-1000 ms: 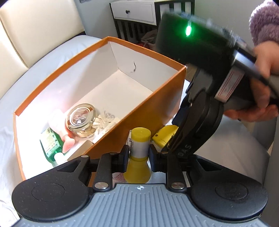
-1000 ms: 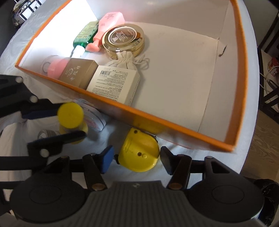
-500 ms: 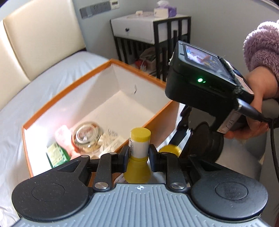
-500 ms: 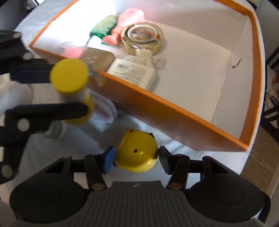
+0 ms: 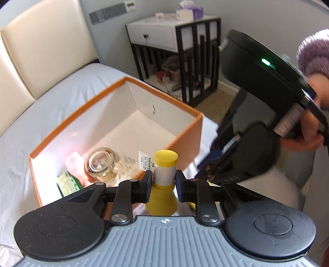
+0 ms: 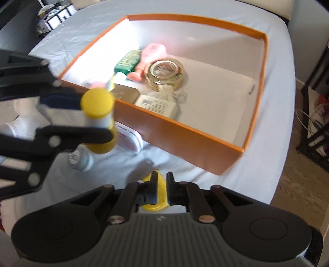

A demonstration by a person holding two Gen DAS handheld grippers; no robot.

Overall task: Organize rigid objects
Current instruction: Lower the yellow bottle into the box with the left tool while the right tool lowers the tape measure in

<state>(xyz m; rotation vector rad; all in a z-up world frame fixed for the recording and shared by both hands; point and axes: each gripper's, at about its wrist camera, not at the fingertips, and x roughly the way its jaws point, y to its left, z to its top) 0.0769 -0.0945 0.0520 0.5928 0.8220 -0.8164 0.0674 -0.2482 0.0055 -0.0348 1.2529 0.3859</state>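
1. Several items already lie in your orange box (image 6: 185, 131) on the bed (image 6: 205, 6): a gold-lidded jar (image 6: 164, 70), a pink bottle (image 6: 151, 55), a green bottle (image 6: 126, 62), a white carton (image 6: 157, 104), a tan carton (image 6: 125, 93) and a small cloth pouch (image 6: 170, 93). Much of the box floor is bare, so there is room for more.
2. Your left gripper (image 5: 163, 181) has its fingers clamped on the yellow-capped bottle (image 5: 164, 170), held upright in the air just short of the box's near wall; it is not yet inside.
3. Your right gripper (image 6: 162, 190) has just been closing, and its fingers now stand nearly together with a yellow piece (image 6: 159, 206) between them; through the blur it seems pinched by a thin edge, but I cannot be sure.
4. Left on the sheet beside the box: a flat round tin (image 6: 129, 139) and a small white bottle (image 6: 81, 159).
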